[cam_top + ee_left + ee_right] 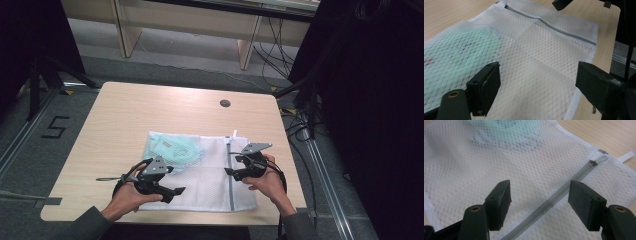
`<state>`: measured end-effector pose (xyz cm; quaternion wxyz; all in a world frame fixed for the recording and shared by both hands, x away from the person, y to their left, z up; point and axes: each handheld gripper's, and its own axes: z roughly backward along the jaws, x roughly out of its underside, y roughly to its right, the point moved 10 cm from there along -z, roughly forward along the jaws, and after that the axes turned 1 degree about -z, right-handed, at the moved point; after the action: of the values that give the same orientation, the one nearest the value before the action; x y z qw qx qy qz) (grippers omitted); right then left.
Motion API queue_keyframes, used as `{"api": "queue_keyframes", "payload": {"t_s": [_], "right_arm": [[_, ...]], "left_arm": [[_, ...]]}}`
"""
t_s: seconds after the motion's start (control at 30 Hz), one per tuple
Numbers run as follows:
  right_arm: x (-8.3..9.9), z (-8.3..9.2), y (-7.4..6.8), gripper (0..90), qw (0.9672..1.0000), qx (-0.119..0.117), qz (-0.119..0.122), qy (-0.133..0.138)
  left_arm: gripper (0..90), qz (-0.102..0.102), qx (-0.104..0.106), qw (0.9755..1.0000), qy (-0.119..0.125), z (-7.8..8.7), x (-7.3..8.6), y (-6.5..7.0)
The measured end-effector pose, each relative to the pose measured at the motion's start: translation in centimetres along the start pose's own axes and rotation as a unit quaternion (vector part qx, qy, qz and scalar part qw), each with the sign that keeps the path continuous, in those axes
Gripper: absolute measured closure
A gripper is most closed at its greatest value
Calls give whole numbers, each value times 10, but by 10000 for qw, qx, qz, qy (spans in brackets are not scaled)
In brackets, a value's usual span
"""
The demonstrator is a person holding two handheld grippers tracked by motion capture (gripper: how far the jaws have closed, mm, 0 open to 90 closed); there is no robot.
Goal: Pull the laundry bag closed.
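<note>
On the wooden table (125,115), toward its near edge, lies a white mesh laundry bag (210,175), flat, with a pale green garment (172,150) showing through the netting in its far left part.

At the left, the left gripper (172,191) sits low at the bag's near left corner, held in the person's left hand (131,196). Its 2 jaws stand wide apart with nothing between them; in the left gripper view they frame bare netting and press on nothing. The garment is bunched at this end, probably because it was pushed in deep, away from the opening.

Moving right, the mesh lies empty and smooth up to the grey zipper (230,175). It runs from the far edge of the bag to the near edge, close to the right side. The white pull tab (602,158) rests at the far end of the track, and the teeth look closed along the whole visible length, so the bag appears zipped.

At the right, the right gripper (231,172), in the right hand (270,182), hovers at the zipper line, about midway along it. Its 2 jaws are also spread wide, and the zipper passes between them untouched.

The bag's long axis runs left to right across the table, crosswise to the zipper, with the filled end to the left.
</note>
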<state>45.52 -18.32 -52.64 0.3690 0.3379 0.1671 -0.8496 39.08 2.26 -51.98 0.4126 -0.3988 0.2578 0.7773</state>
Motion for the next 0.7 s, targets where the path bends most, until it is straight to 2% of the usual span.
{"api": "queue_keyframes", "payload": {"t_s": [0.03,0.1,0.13,0.2,0.23,0.27,0.3,0.33,0.37,0.4,0.43,0.47,0.5,0.53,0.57,0.6,0.63,0.67,0.7], "right_arm": [[0,1,0,354,10000,15,46,50],[5,4,-3,351,10000,-27,68,-46],[5,3,-6,350,10000,-41,-47,76],[9,6,-8,345,10000,-38,-37,76],[13,10,-11,341,9999,-116,-6,-98],[14,10,-12,338,10000,-86,-31,-20],[16,12,-13,334,9999,-107,-52,-71],[17,11,-14,333,9999,-82,-67,53],[20,12,-15,333,9999,-77,-86,23],[21,13,-15,334,9999,-88,-96,33],[23,14,-15,334,9999,-72,-116,16],[27,17,-14,333,9999,-87,-45,-118],[27,16,-16,332,9997,-107,-196,-57],[27,15,-14,331,9999,-36,-134,26],[29,17,-19,331,9995,-93,-311,-42],[32,20,-17,328,9997,-104,-135,-168],[30,18,-19,322,9998,-104,-186,19],[33,20,-19,317,9998,-102,-123,-116],[33,20,-22,316,9998,-114,-170,-60]], "left_arm": [[195,110,-14,9999,42,1,0,1],[195,6,10,10000,-19,5,2,-1],[195,123,-6,9999,-5,6,3,0],[195,123,-64,9999,32,7,4,-3],[195,136,-102,9999,5,9,6,-4],[195,142,-94,9999,26,9,6,-5],[195,176,-107,9998,-6,11,7,-5],[195,96,-112,9999,23,13,7,-7],[195,173,-160,9997,39,14,7,-8],[195,150,-139,9998,30,15,8,-8],[195,225,-113,9997,5,17,9,-8],[196,142,-168,9997,65,18,8,-10],[196,190,-196,9996,58,19,9,-11],[196,215,-213,9995,60,20,10,-11],[197,282,-203,9994,72,21,10,-11],[199,190,-195,9996,88,22,10,-12],[201,210,-229,9995,40,24,12,-13],[202,323,-236,9992,39,24,13,-12],[202,261,-222,9994,62,25,13,-13]]}}
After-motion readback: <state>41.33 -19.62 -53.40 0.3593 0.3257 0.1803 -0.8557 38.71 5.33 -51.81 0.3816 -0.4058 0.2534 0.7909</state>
